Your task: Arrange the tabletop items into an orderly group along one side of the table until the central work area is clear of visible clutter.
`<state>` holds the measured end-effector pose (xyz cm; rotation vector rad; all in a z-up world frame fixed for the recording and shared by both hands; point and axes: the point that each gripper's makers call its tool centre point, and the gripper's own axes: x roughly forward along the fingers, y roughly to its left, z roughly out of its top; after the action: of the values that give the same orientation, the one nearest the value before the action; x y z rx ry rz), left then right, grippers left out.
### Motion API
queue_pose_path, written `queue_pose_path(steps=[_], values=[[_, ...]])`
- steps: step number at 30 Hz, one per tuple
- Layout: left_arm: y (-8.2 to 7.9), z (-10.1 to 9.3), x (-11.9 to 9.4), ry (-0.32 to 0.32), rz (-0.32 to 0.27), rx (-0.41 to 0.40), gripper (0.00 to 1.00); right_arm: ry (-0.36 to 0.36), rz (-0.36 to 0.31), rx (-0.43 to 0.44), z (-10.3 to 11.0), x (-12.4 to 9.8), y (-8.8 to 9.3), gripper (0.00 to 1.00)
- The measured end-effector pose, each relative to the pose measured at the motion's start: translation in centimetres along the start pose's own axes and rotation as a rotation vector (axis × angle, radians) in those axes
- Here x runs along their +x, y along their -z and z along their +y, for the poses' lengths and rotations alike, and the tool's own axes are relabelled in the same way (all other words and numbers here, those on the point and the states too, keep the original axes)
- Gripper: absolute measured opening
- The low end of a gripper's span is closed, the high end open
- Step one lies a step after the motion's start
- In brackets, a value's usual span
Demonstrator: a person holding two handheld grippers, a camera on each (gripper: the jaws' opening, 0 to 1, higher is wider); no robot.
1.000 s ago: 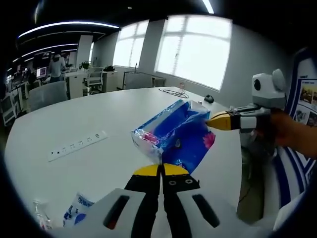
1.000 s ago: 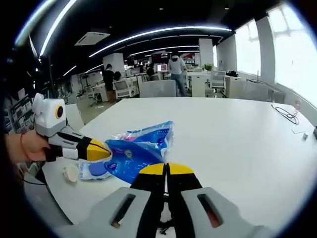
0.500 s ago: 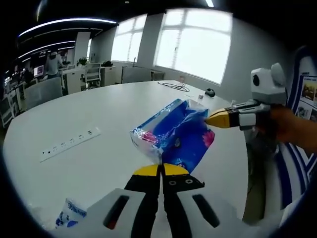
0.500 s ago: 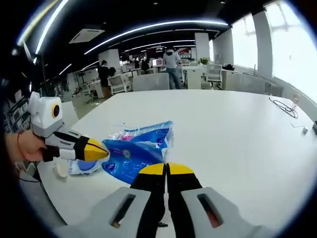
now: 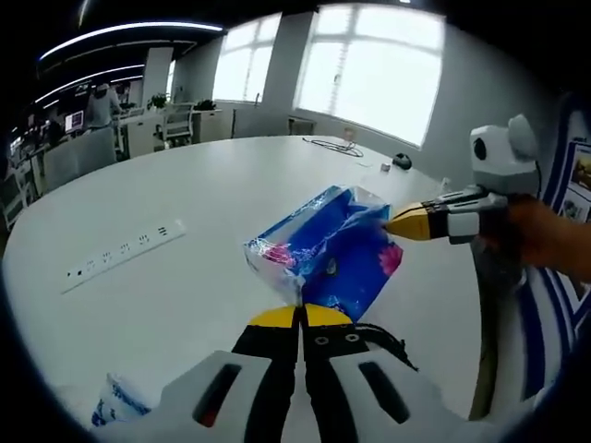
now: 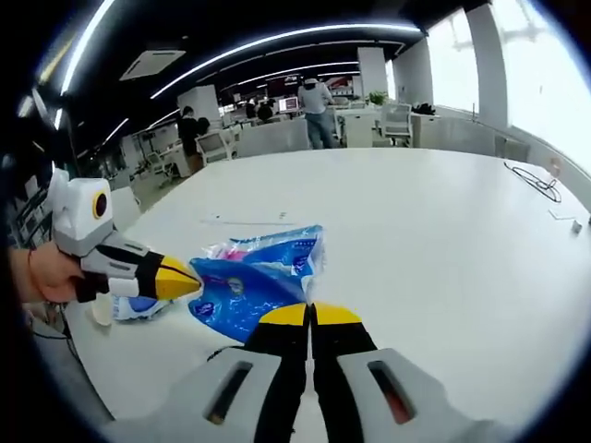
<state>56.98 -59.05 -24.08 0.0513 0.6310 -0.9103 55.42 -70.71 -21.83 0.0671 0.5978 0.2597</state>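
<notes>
White table [image 5: 185, 194], power strip [image 5: 120, 257] leftward

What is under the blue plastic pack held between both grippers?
Under the blue plastic pack lies bare white table; the pack hides the patch directly beneath it.

No text can be read anywhere. The blue packet [image 5: 325, 251] carries printed marks and a round emblem, seen in the right gripper view [image 6: 242, 285], too small and crumpled to make out. The second blue-and-white packet [image 5: 115, 413] at the counter edge shows blue lettering, too blurred to read. The wall poster [image 5: 581, 175] beside the person's hand bears pictures and lines of print, none legible. The power strip [image 5: 122, 252] on the counter has dark sockets or marks, but no label can be told
</notes>
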Motion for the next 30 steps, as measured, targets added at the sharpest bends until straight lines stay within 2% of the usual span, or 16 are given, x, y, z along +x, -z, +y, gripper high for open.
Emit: queue_pose_path(steps=[5,12,20,30], values=[[0.7,0.4,1.6,-0.001,0.02,-0.005,0.0,-0.003,0.015,0.006,-0.8,1.1,0.7,0.0],[2.1,0.8,3.2,-0.002,0.055,-0.015,0.0,-0.004,0.059,0.024,-1.9,3.0,2.5,0.0],[3.3,1.3,4.9,0.001,0.089,-0.035,0.0,-0.001,0.081,0.041,-2.6,3.8,3.7,0.0],[4.2,1.5,5.5,0.004,0.106,-0.053,0.0,-0.001,0.104,0.055,-2.9,4.5,5.0,0.0]])
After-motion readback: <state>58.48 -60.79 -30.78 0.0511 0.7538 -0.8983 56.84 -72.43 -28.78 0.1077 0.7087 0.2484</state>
